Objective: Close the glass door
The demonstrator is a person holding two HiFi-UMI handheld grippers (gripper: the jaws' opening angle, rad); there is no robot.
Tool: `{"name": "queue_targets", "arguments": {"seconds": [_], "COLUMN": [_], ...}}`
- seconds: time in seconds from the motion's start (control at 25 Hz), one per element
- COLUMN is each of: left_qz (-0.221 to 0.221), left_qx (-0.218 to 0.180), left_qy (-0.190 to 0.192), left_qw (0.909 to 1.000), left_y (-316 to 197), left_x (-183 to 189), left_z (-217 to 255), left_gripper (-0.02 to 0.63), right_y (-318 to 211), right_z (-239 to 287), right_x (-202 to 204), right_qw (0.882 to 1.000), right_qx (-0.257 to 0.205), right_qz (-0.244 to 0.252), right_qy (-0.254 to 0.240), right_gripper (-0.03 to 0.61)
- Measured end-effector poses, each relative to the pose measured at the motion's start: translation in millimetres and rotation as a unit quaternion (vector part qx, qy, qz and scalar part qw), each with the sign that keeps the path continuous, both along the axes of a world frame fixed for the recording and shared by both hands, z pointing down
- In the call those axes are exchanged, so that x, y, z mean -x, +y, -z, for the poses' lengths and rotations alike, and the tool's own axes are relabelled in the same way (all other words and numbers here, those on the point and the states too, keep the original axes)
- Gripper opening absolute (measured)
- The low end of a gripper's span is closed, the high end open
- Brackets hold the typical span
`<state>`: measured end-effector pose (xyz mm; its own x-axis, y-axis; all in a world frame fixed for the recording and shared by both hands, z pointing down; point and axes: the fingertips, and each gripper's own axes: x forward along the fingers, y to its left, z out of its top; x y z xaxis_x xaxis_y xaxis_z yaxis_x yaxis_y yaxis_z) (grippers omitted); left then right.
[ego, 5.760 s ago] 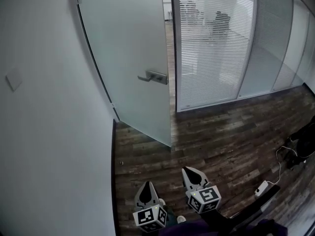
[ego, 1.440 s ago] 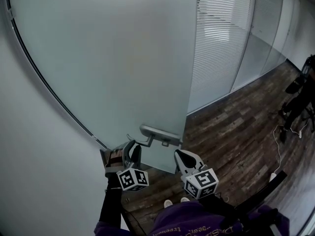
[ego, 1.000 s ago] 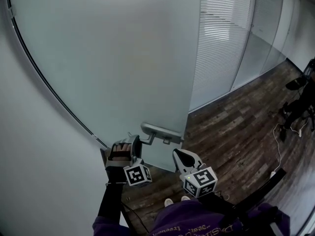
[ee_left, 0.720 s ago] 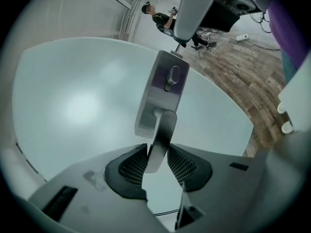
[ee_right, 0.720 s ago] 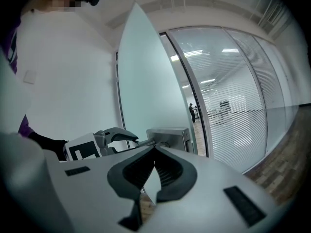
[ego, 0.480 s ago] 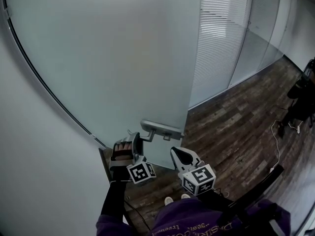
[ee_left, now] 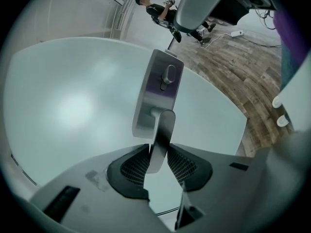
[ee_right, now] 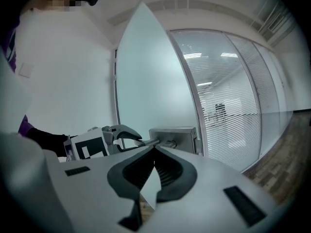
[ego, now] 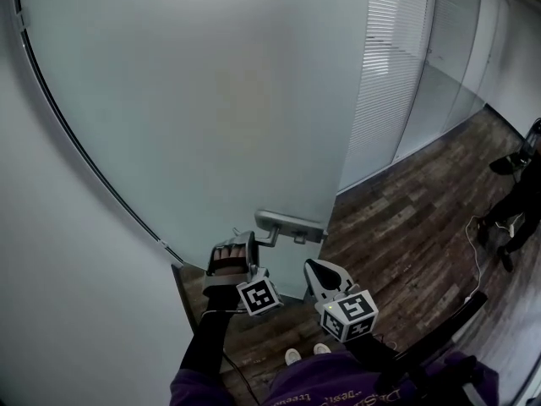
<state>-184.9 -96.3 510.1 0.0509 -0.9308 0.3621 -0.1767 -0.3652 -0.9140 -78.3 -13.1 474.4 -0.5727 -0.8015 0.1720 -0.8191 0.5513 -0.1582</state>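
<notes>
The frosted glass door (ego: 211, 100) fills the head view, with its metal lever handle (ego: 283, 222) low near the free edge. My left gripper (ego: 245, 248) sits at the lever's tip, and its jaws are closed on the lever (ee_left: 163, 130), which runs between the dark pads below the handle plate (ee_left: 158, 89). My right gripper (ego: 321, 273) hangs just right of it, below the handle, touching nothing. Its tips meet in the right gripper view (ee_right: 154, 149), which also shows the handle plate (ee_right: 175, 136) and the left gripper (ee_right: 124, 132) ahead.
A white wall (ego: 68, 294) stands close on the left. A glass partition with blinds (ego: 389, 66) stands to the right of the door. Dark wooden floor (ego: 406, 227) stretches right, with a cable (ego: 471, 227) and a person (ego: 524, 176) at the far right edge.
The left gripper has slid from left of the lever onto its tip and stays there. The door's free edge now sits further right in view. The right gripper has hardly moved.
</notes>
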Motion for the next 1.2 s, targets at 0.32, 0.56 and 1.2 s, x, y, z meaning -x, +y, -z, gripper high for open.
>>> {"name": "queue_targets", "arguments": {"seconds": [0.32,0.56,1.2], "left_qz": [-0.012,-0.001,0.045], "left_qx": [0.0,0.002,0.0], "left_qy": [0.006,0.019,0.002], "left_qw": [0.9999,0.9998,0.999], "left_y": [-4,-23,-87], "left_x": [-4,-10,-16], "left_z": [-5,-21,-13], "left_gripper": [0.11,0.11,0.111], "right_y": [6,-15,-110], "right_z": [-11,-29,-15], "right_x": [-5,-15,-48], "right_qw": [0.999,0.999,1.0], "right_qx": [0.001,0.002,0.011], "right_qz": [-0.035,-0.038,-0.001], "right_qy": [0.008,0.005,-0.021], "right_gripper": [-0.003,-0.003,-0.003]}}
